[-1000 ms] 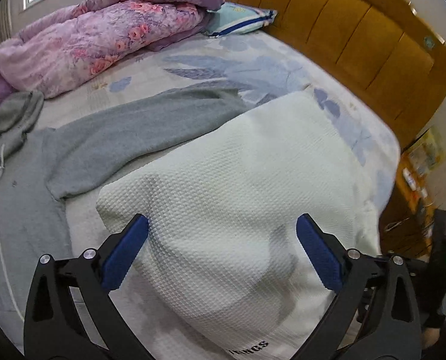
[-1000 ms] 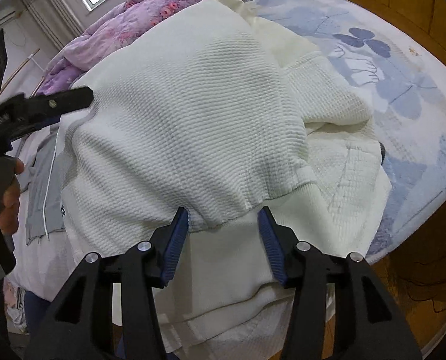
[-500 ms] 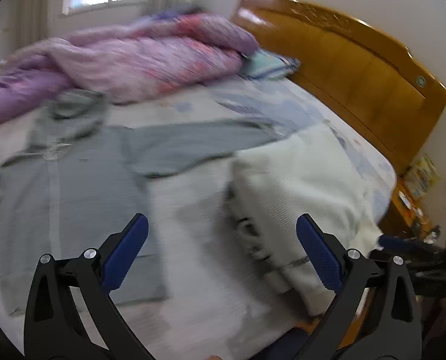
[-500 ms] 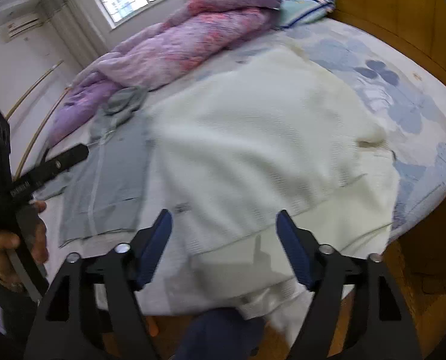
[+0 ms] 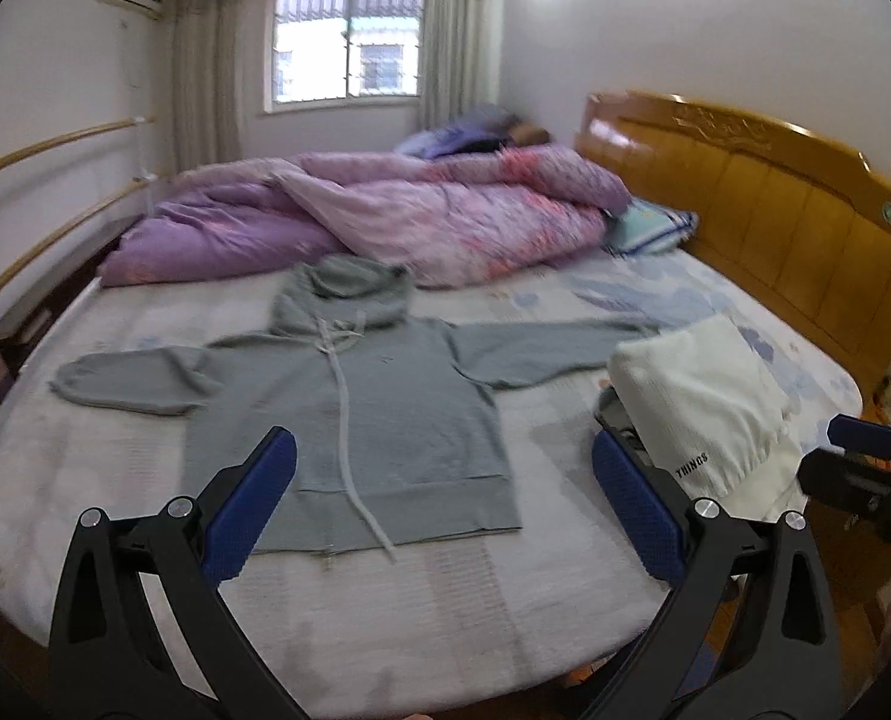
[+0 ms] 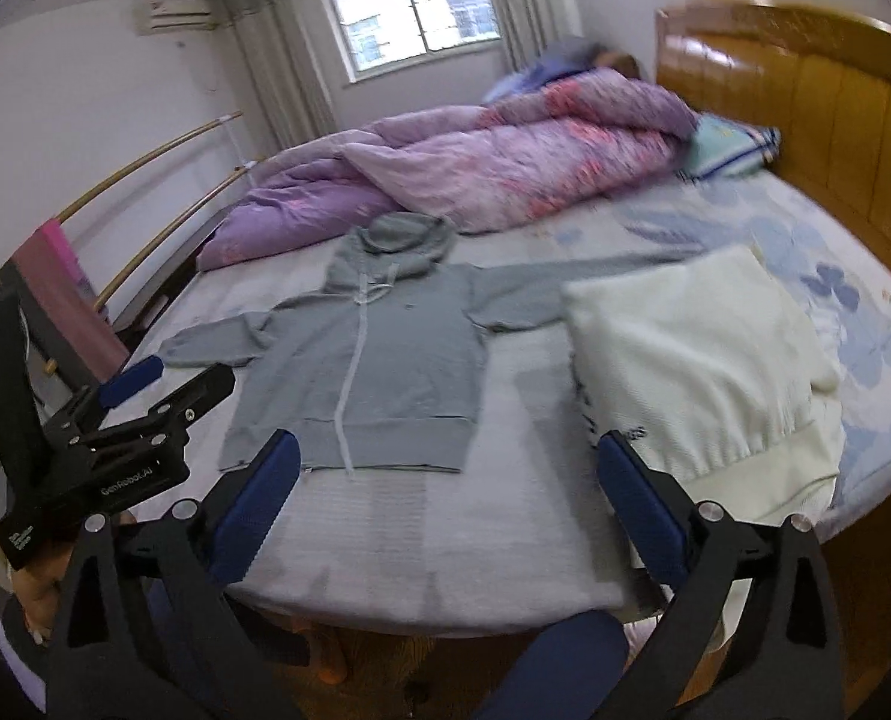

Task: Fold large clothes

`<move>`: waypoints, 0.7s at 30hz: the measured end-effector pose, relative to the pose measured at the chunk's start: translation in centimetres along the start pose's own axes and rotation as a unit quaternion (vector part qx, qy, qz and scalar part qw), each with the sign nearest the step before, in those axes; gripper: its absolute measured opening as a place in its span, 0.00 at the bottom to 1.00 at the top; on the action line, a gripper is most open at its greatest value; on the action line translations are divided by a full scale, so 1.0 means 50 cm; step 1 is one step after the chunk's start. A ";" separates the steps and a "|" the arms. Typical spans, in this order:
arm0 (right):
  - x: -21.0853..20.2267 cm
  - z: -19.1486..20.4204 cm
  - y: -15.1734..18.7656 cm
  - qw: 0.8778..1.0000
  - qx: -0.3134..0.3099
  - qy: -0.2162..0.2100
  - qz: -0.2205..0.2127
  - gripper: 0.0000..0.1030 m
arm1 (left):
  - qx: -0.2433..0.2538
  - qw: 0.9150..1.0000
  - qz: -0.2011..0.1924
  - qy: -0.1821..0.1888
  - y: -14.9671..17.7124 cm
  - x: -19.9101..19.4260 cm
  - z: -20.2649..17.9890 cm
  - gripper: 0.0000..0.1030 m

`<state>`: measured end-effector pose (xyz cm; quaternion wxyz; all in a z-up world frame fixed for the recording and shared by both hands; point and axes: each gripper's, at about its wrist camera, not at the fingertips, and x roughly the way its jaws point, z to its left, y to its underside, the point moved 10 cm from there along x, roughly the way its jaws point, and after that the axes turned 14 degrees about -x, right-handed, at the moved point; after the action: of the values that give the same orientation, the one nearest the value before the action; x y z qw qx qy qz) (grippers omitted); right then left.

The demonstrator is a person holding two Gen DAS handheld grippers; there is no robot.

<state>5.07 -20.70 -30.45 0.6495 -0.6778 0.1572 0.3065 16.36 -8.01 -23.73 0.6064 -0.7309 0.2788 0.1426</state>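
Observation:
A grey hoodie (image 5: 349, 402) (image 6: 373, 360) lies spread flat, front up, sleeves out, in the middle of the bed. To its right a folded white knit garment (image 5: 703, 402) (image 6: 697, 360) rests near the bed's right edge, over the end of the hoodie's right sleeve. My left gripper (image 5: 442, 450) hangs open above the bed's near edge, in front of the hoodie's hem, with nothing between its fingers. My right gripper (image 6: 448, 450) is opening wide, empty, above the near edge between the hoodie and the white garment. The left gripper (image 6: 175, 378) also shows at the left of the right wrist view.
A purple floral quilt (image 5: 433, 222) is heaped along the far side of the bed. A striped pillow (image 5: 655, 228) lies against the wooden headboard (image 5: 775, 198) on the right. Wooden rails (image 5: 55, 192) run along the left wall. A person's blue-clad leg (image 6: 553, 654) is below the mattress edge.
Both grippers have pulled back and up from the white garment, so the whole bed now shows. The right jaws have widened and come off the white garment's hem.

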 end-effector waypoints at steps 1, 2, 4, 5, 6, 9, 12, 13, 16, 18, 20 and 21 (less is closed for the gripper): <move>-0.010 0.016 -0.005 1.000 -0.007 0.000 -0.004 0.92 | -0.007 1.000 -0.009 -0.007 -0.006 -0.026 0.013 0.95; -0.020 0.035 -0.010 1.000 -0.016 0.000 -0.009 0.92 | -0.013 1.000 -0.018 -0.010 -0.011 -0.054 0.024 0.95; -0.041 0.070 -0.018 0.999 -0.030 0.005 -0.019 0.92 | -0.013 0.999 -0.035 -0.024 -0.019 -0.094 0.042 0.95; -0.051 0.083 -0.023 0.999 -0.035 0.008 -0.024 0.92 | -0.008 0.999 -0.042 -0.032 -0.022 -0.112 0.049 0.95; -0.059 0.095 -0.025 0.999 -0.039 0.011 -0.027 0.92 | -0.002 0.998 -0.050 -0.046 -0.025 -0.135 0.059 0.95; -0.091 0.133 -0.035 0.997 -0.054 0.030 -0.036 0.92 | 0.005 0.995 -0.065 -0.070 -0.027 -0.192 0.081 0.95; -0.119 0.157 -0.038 0.996 -0.063 0.044 -0.045 0.92 | -0.019 0.995 -0.075 -0.069 -0.027 -0.242 0.101 0.95; -0.128 0.162 -0.038 0.996 -0.063 0.046 -0.049 0.92 | -0.027 0.994 -0.078 -0.068 -0.028 -0.257 0.109 0.95; -0.154 0.180 -0.038 0.995 -0.068 0.047 -0.060 0.93 | -0.038 0.993 -0.089 -0.065 -0.026 -0.303 0.113 0.95; -0.173 0.188 -0.039 0.993 -0.073 0.056 -0.070 0.93 | -0.033 0.993 -0.099 -0.057 -0.028 -0.331 0.105 0.95; -0.196 0.199 -0.039 0.991 -0.081 0.064 -0.080 0.93 | -0.027 0.992 -0.107 -0.053 -0.033 -0.348 0.096 0.95; -0.207 0.201 -0.040 0.991 -0.080 0.064 -0.086 0.93 | -0.025 0.992 -0.110 -0.050 -0.033 -0.357 0.091 0.95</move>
<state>-3.71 -12.60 -22.17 0.6055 -0.7570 0.1150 0.2172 3.54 0.74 -13.67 0.6130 -0.7642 0.1624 0.1179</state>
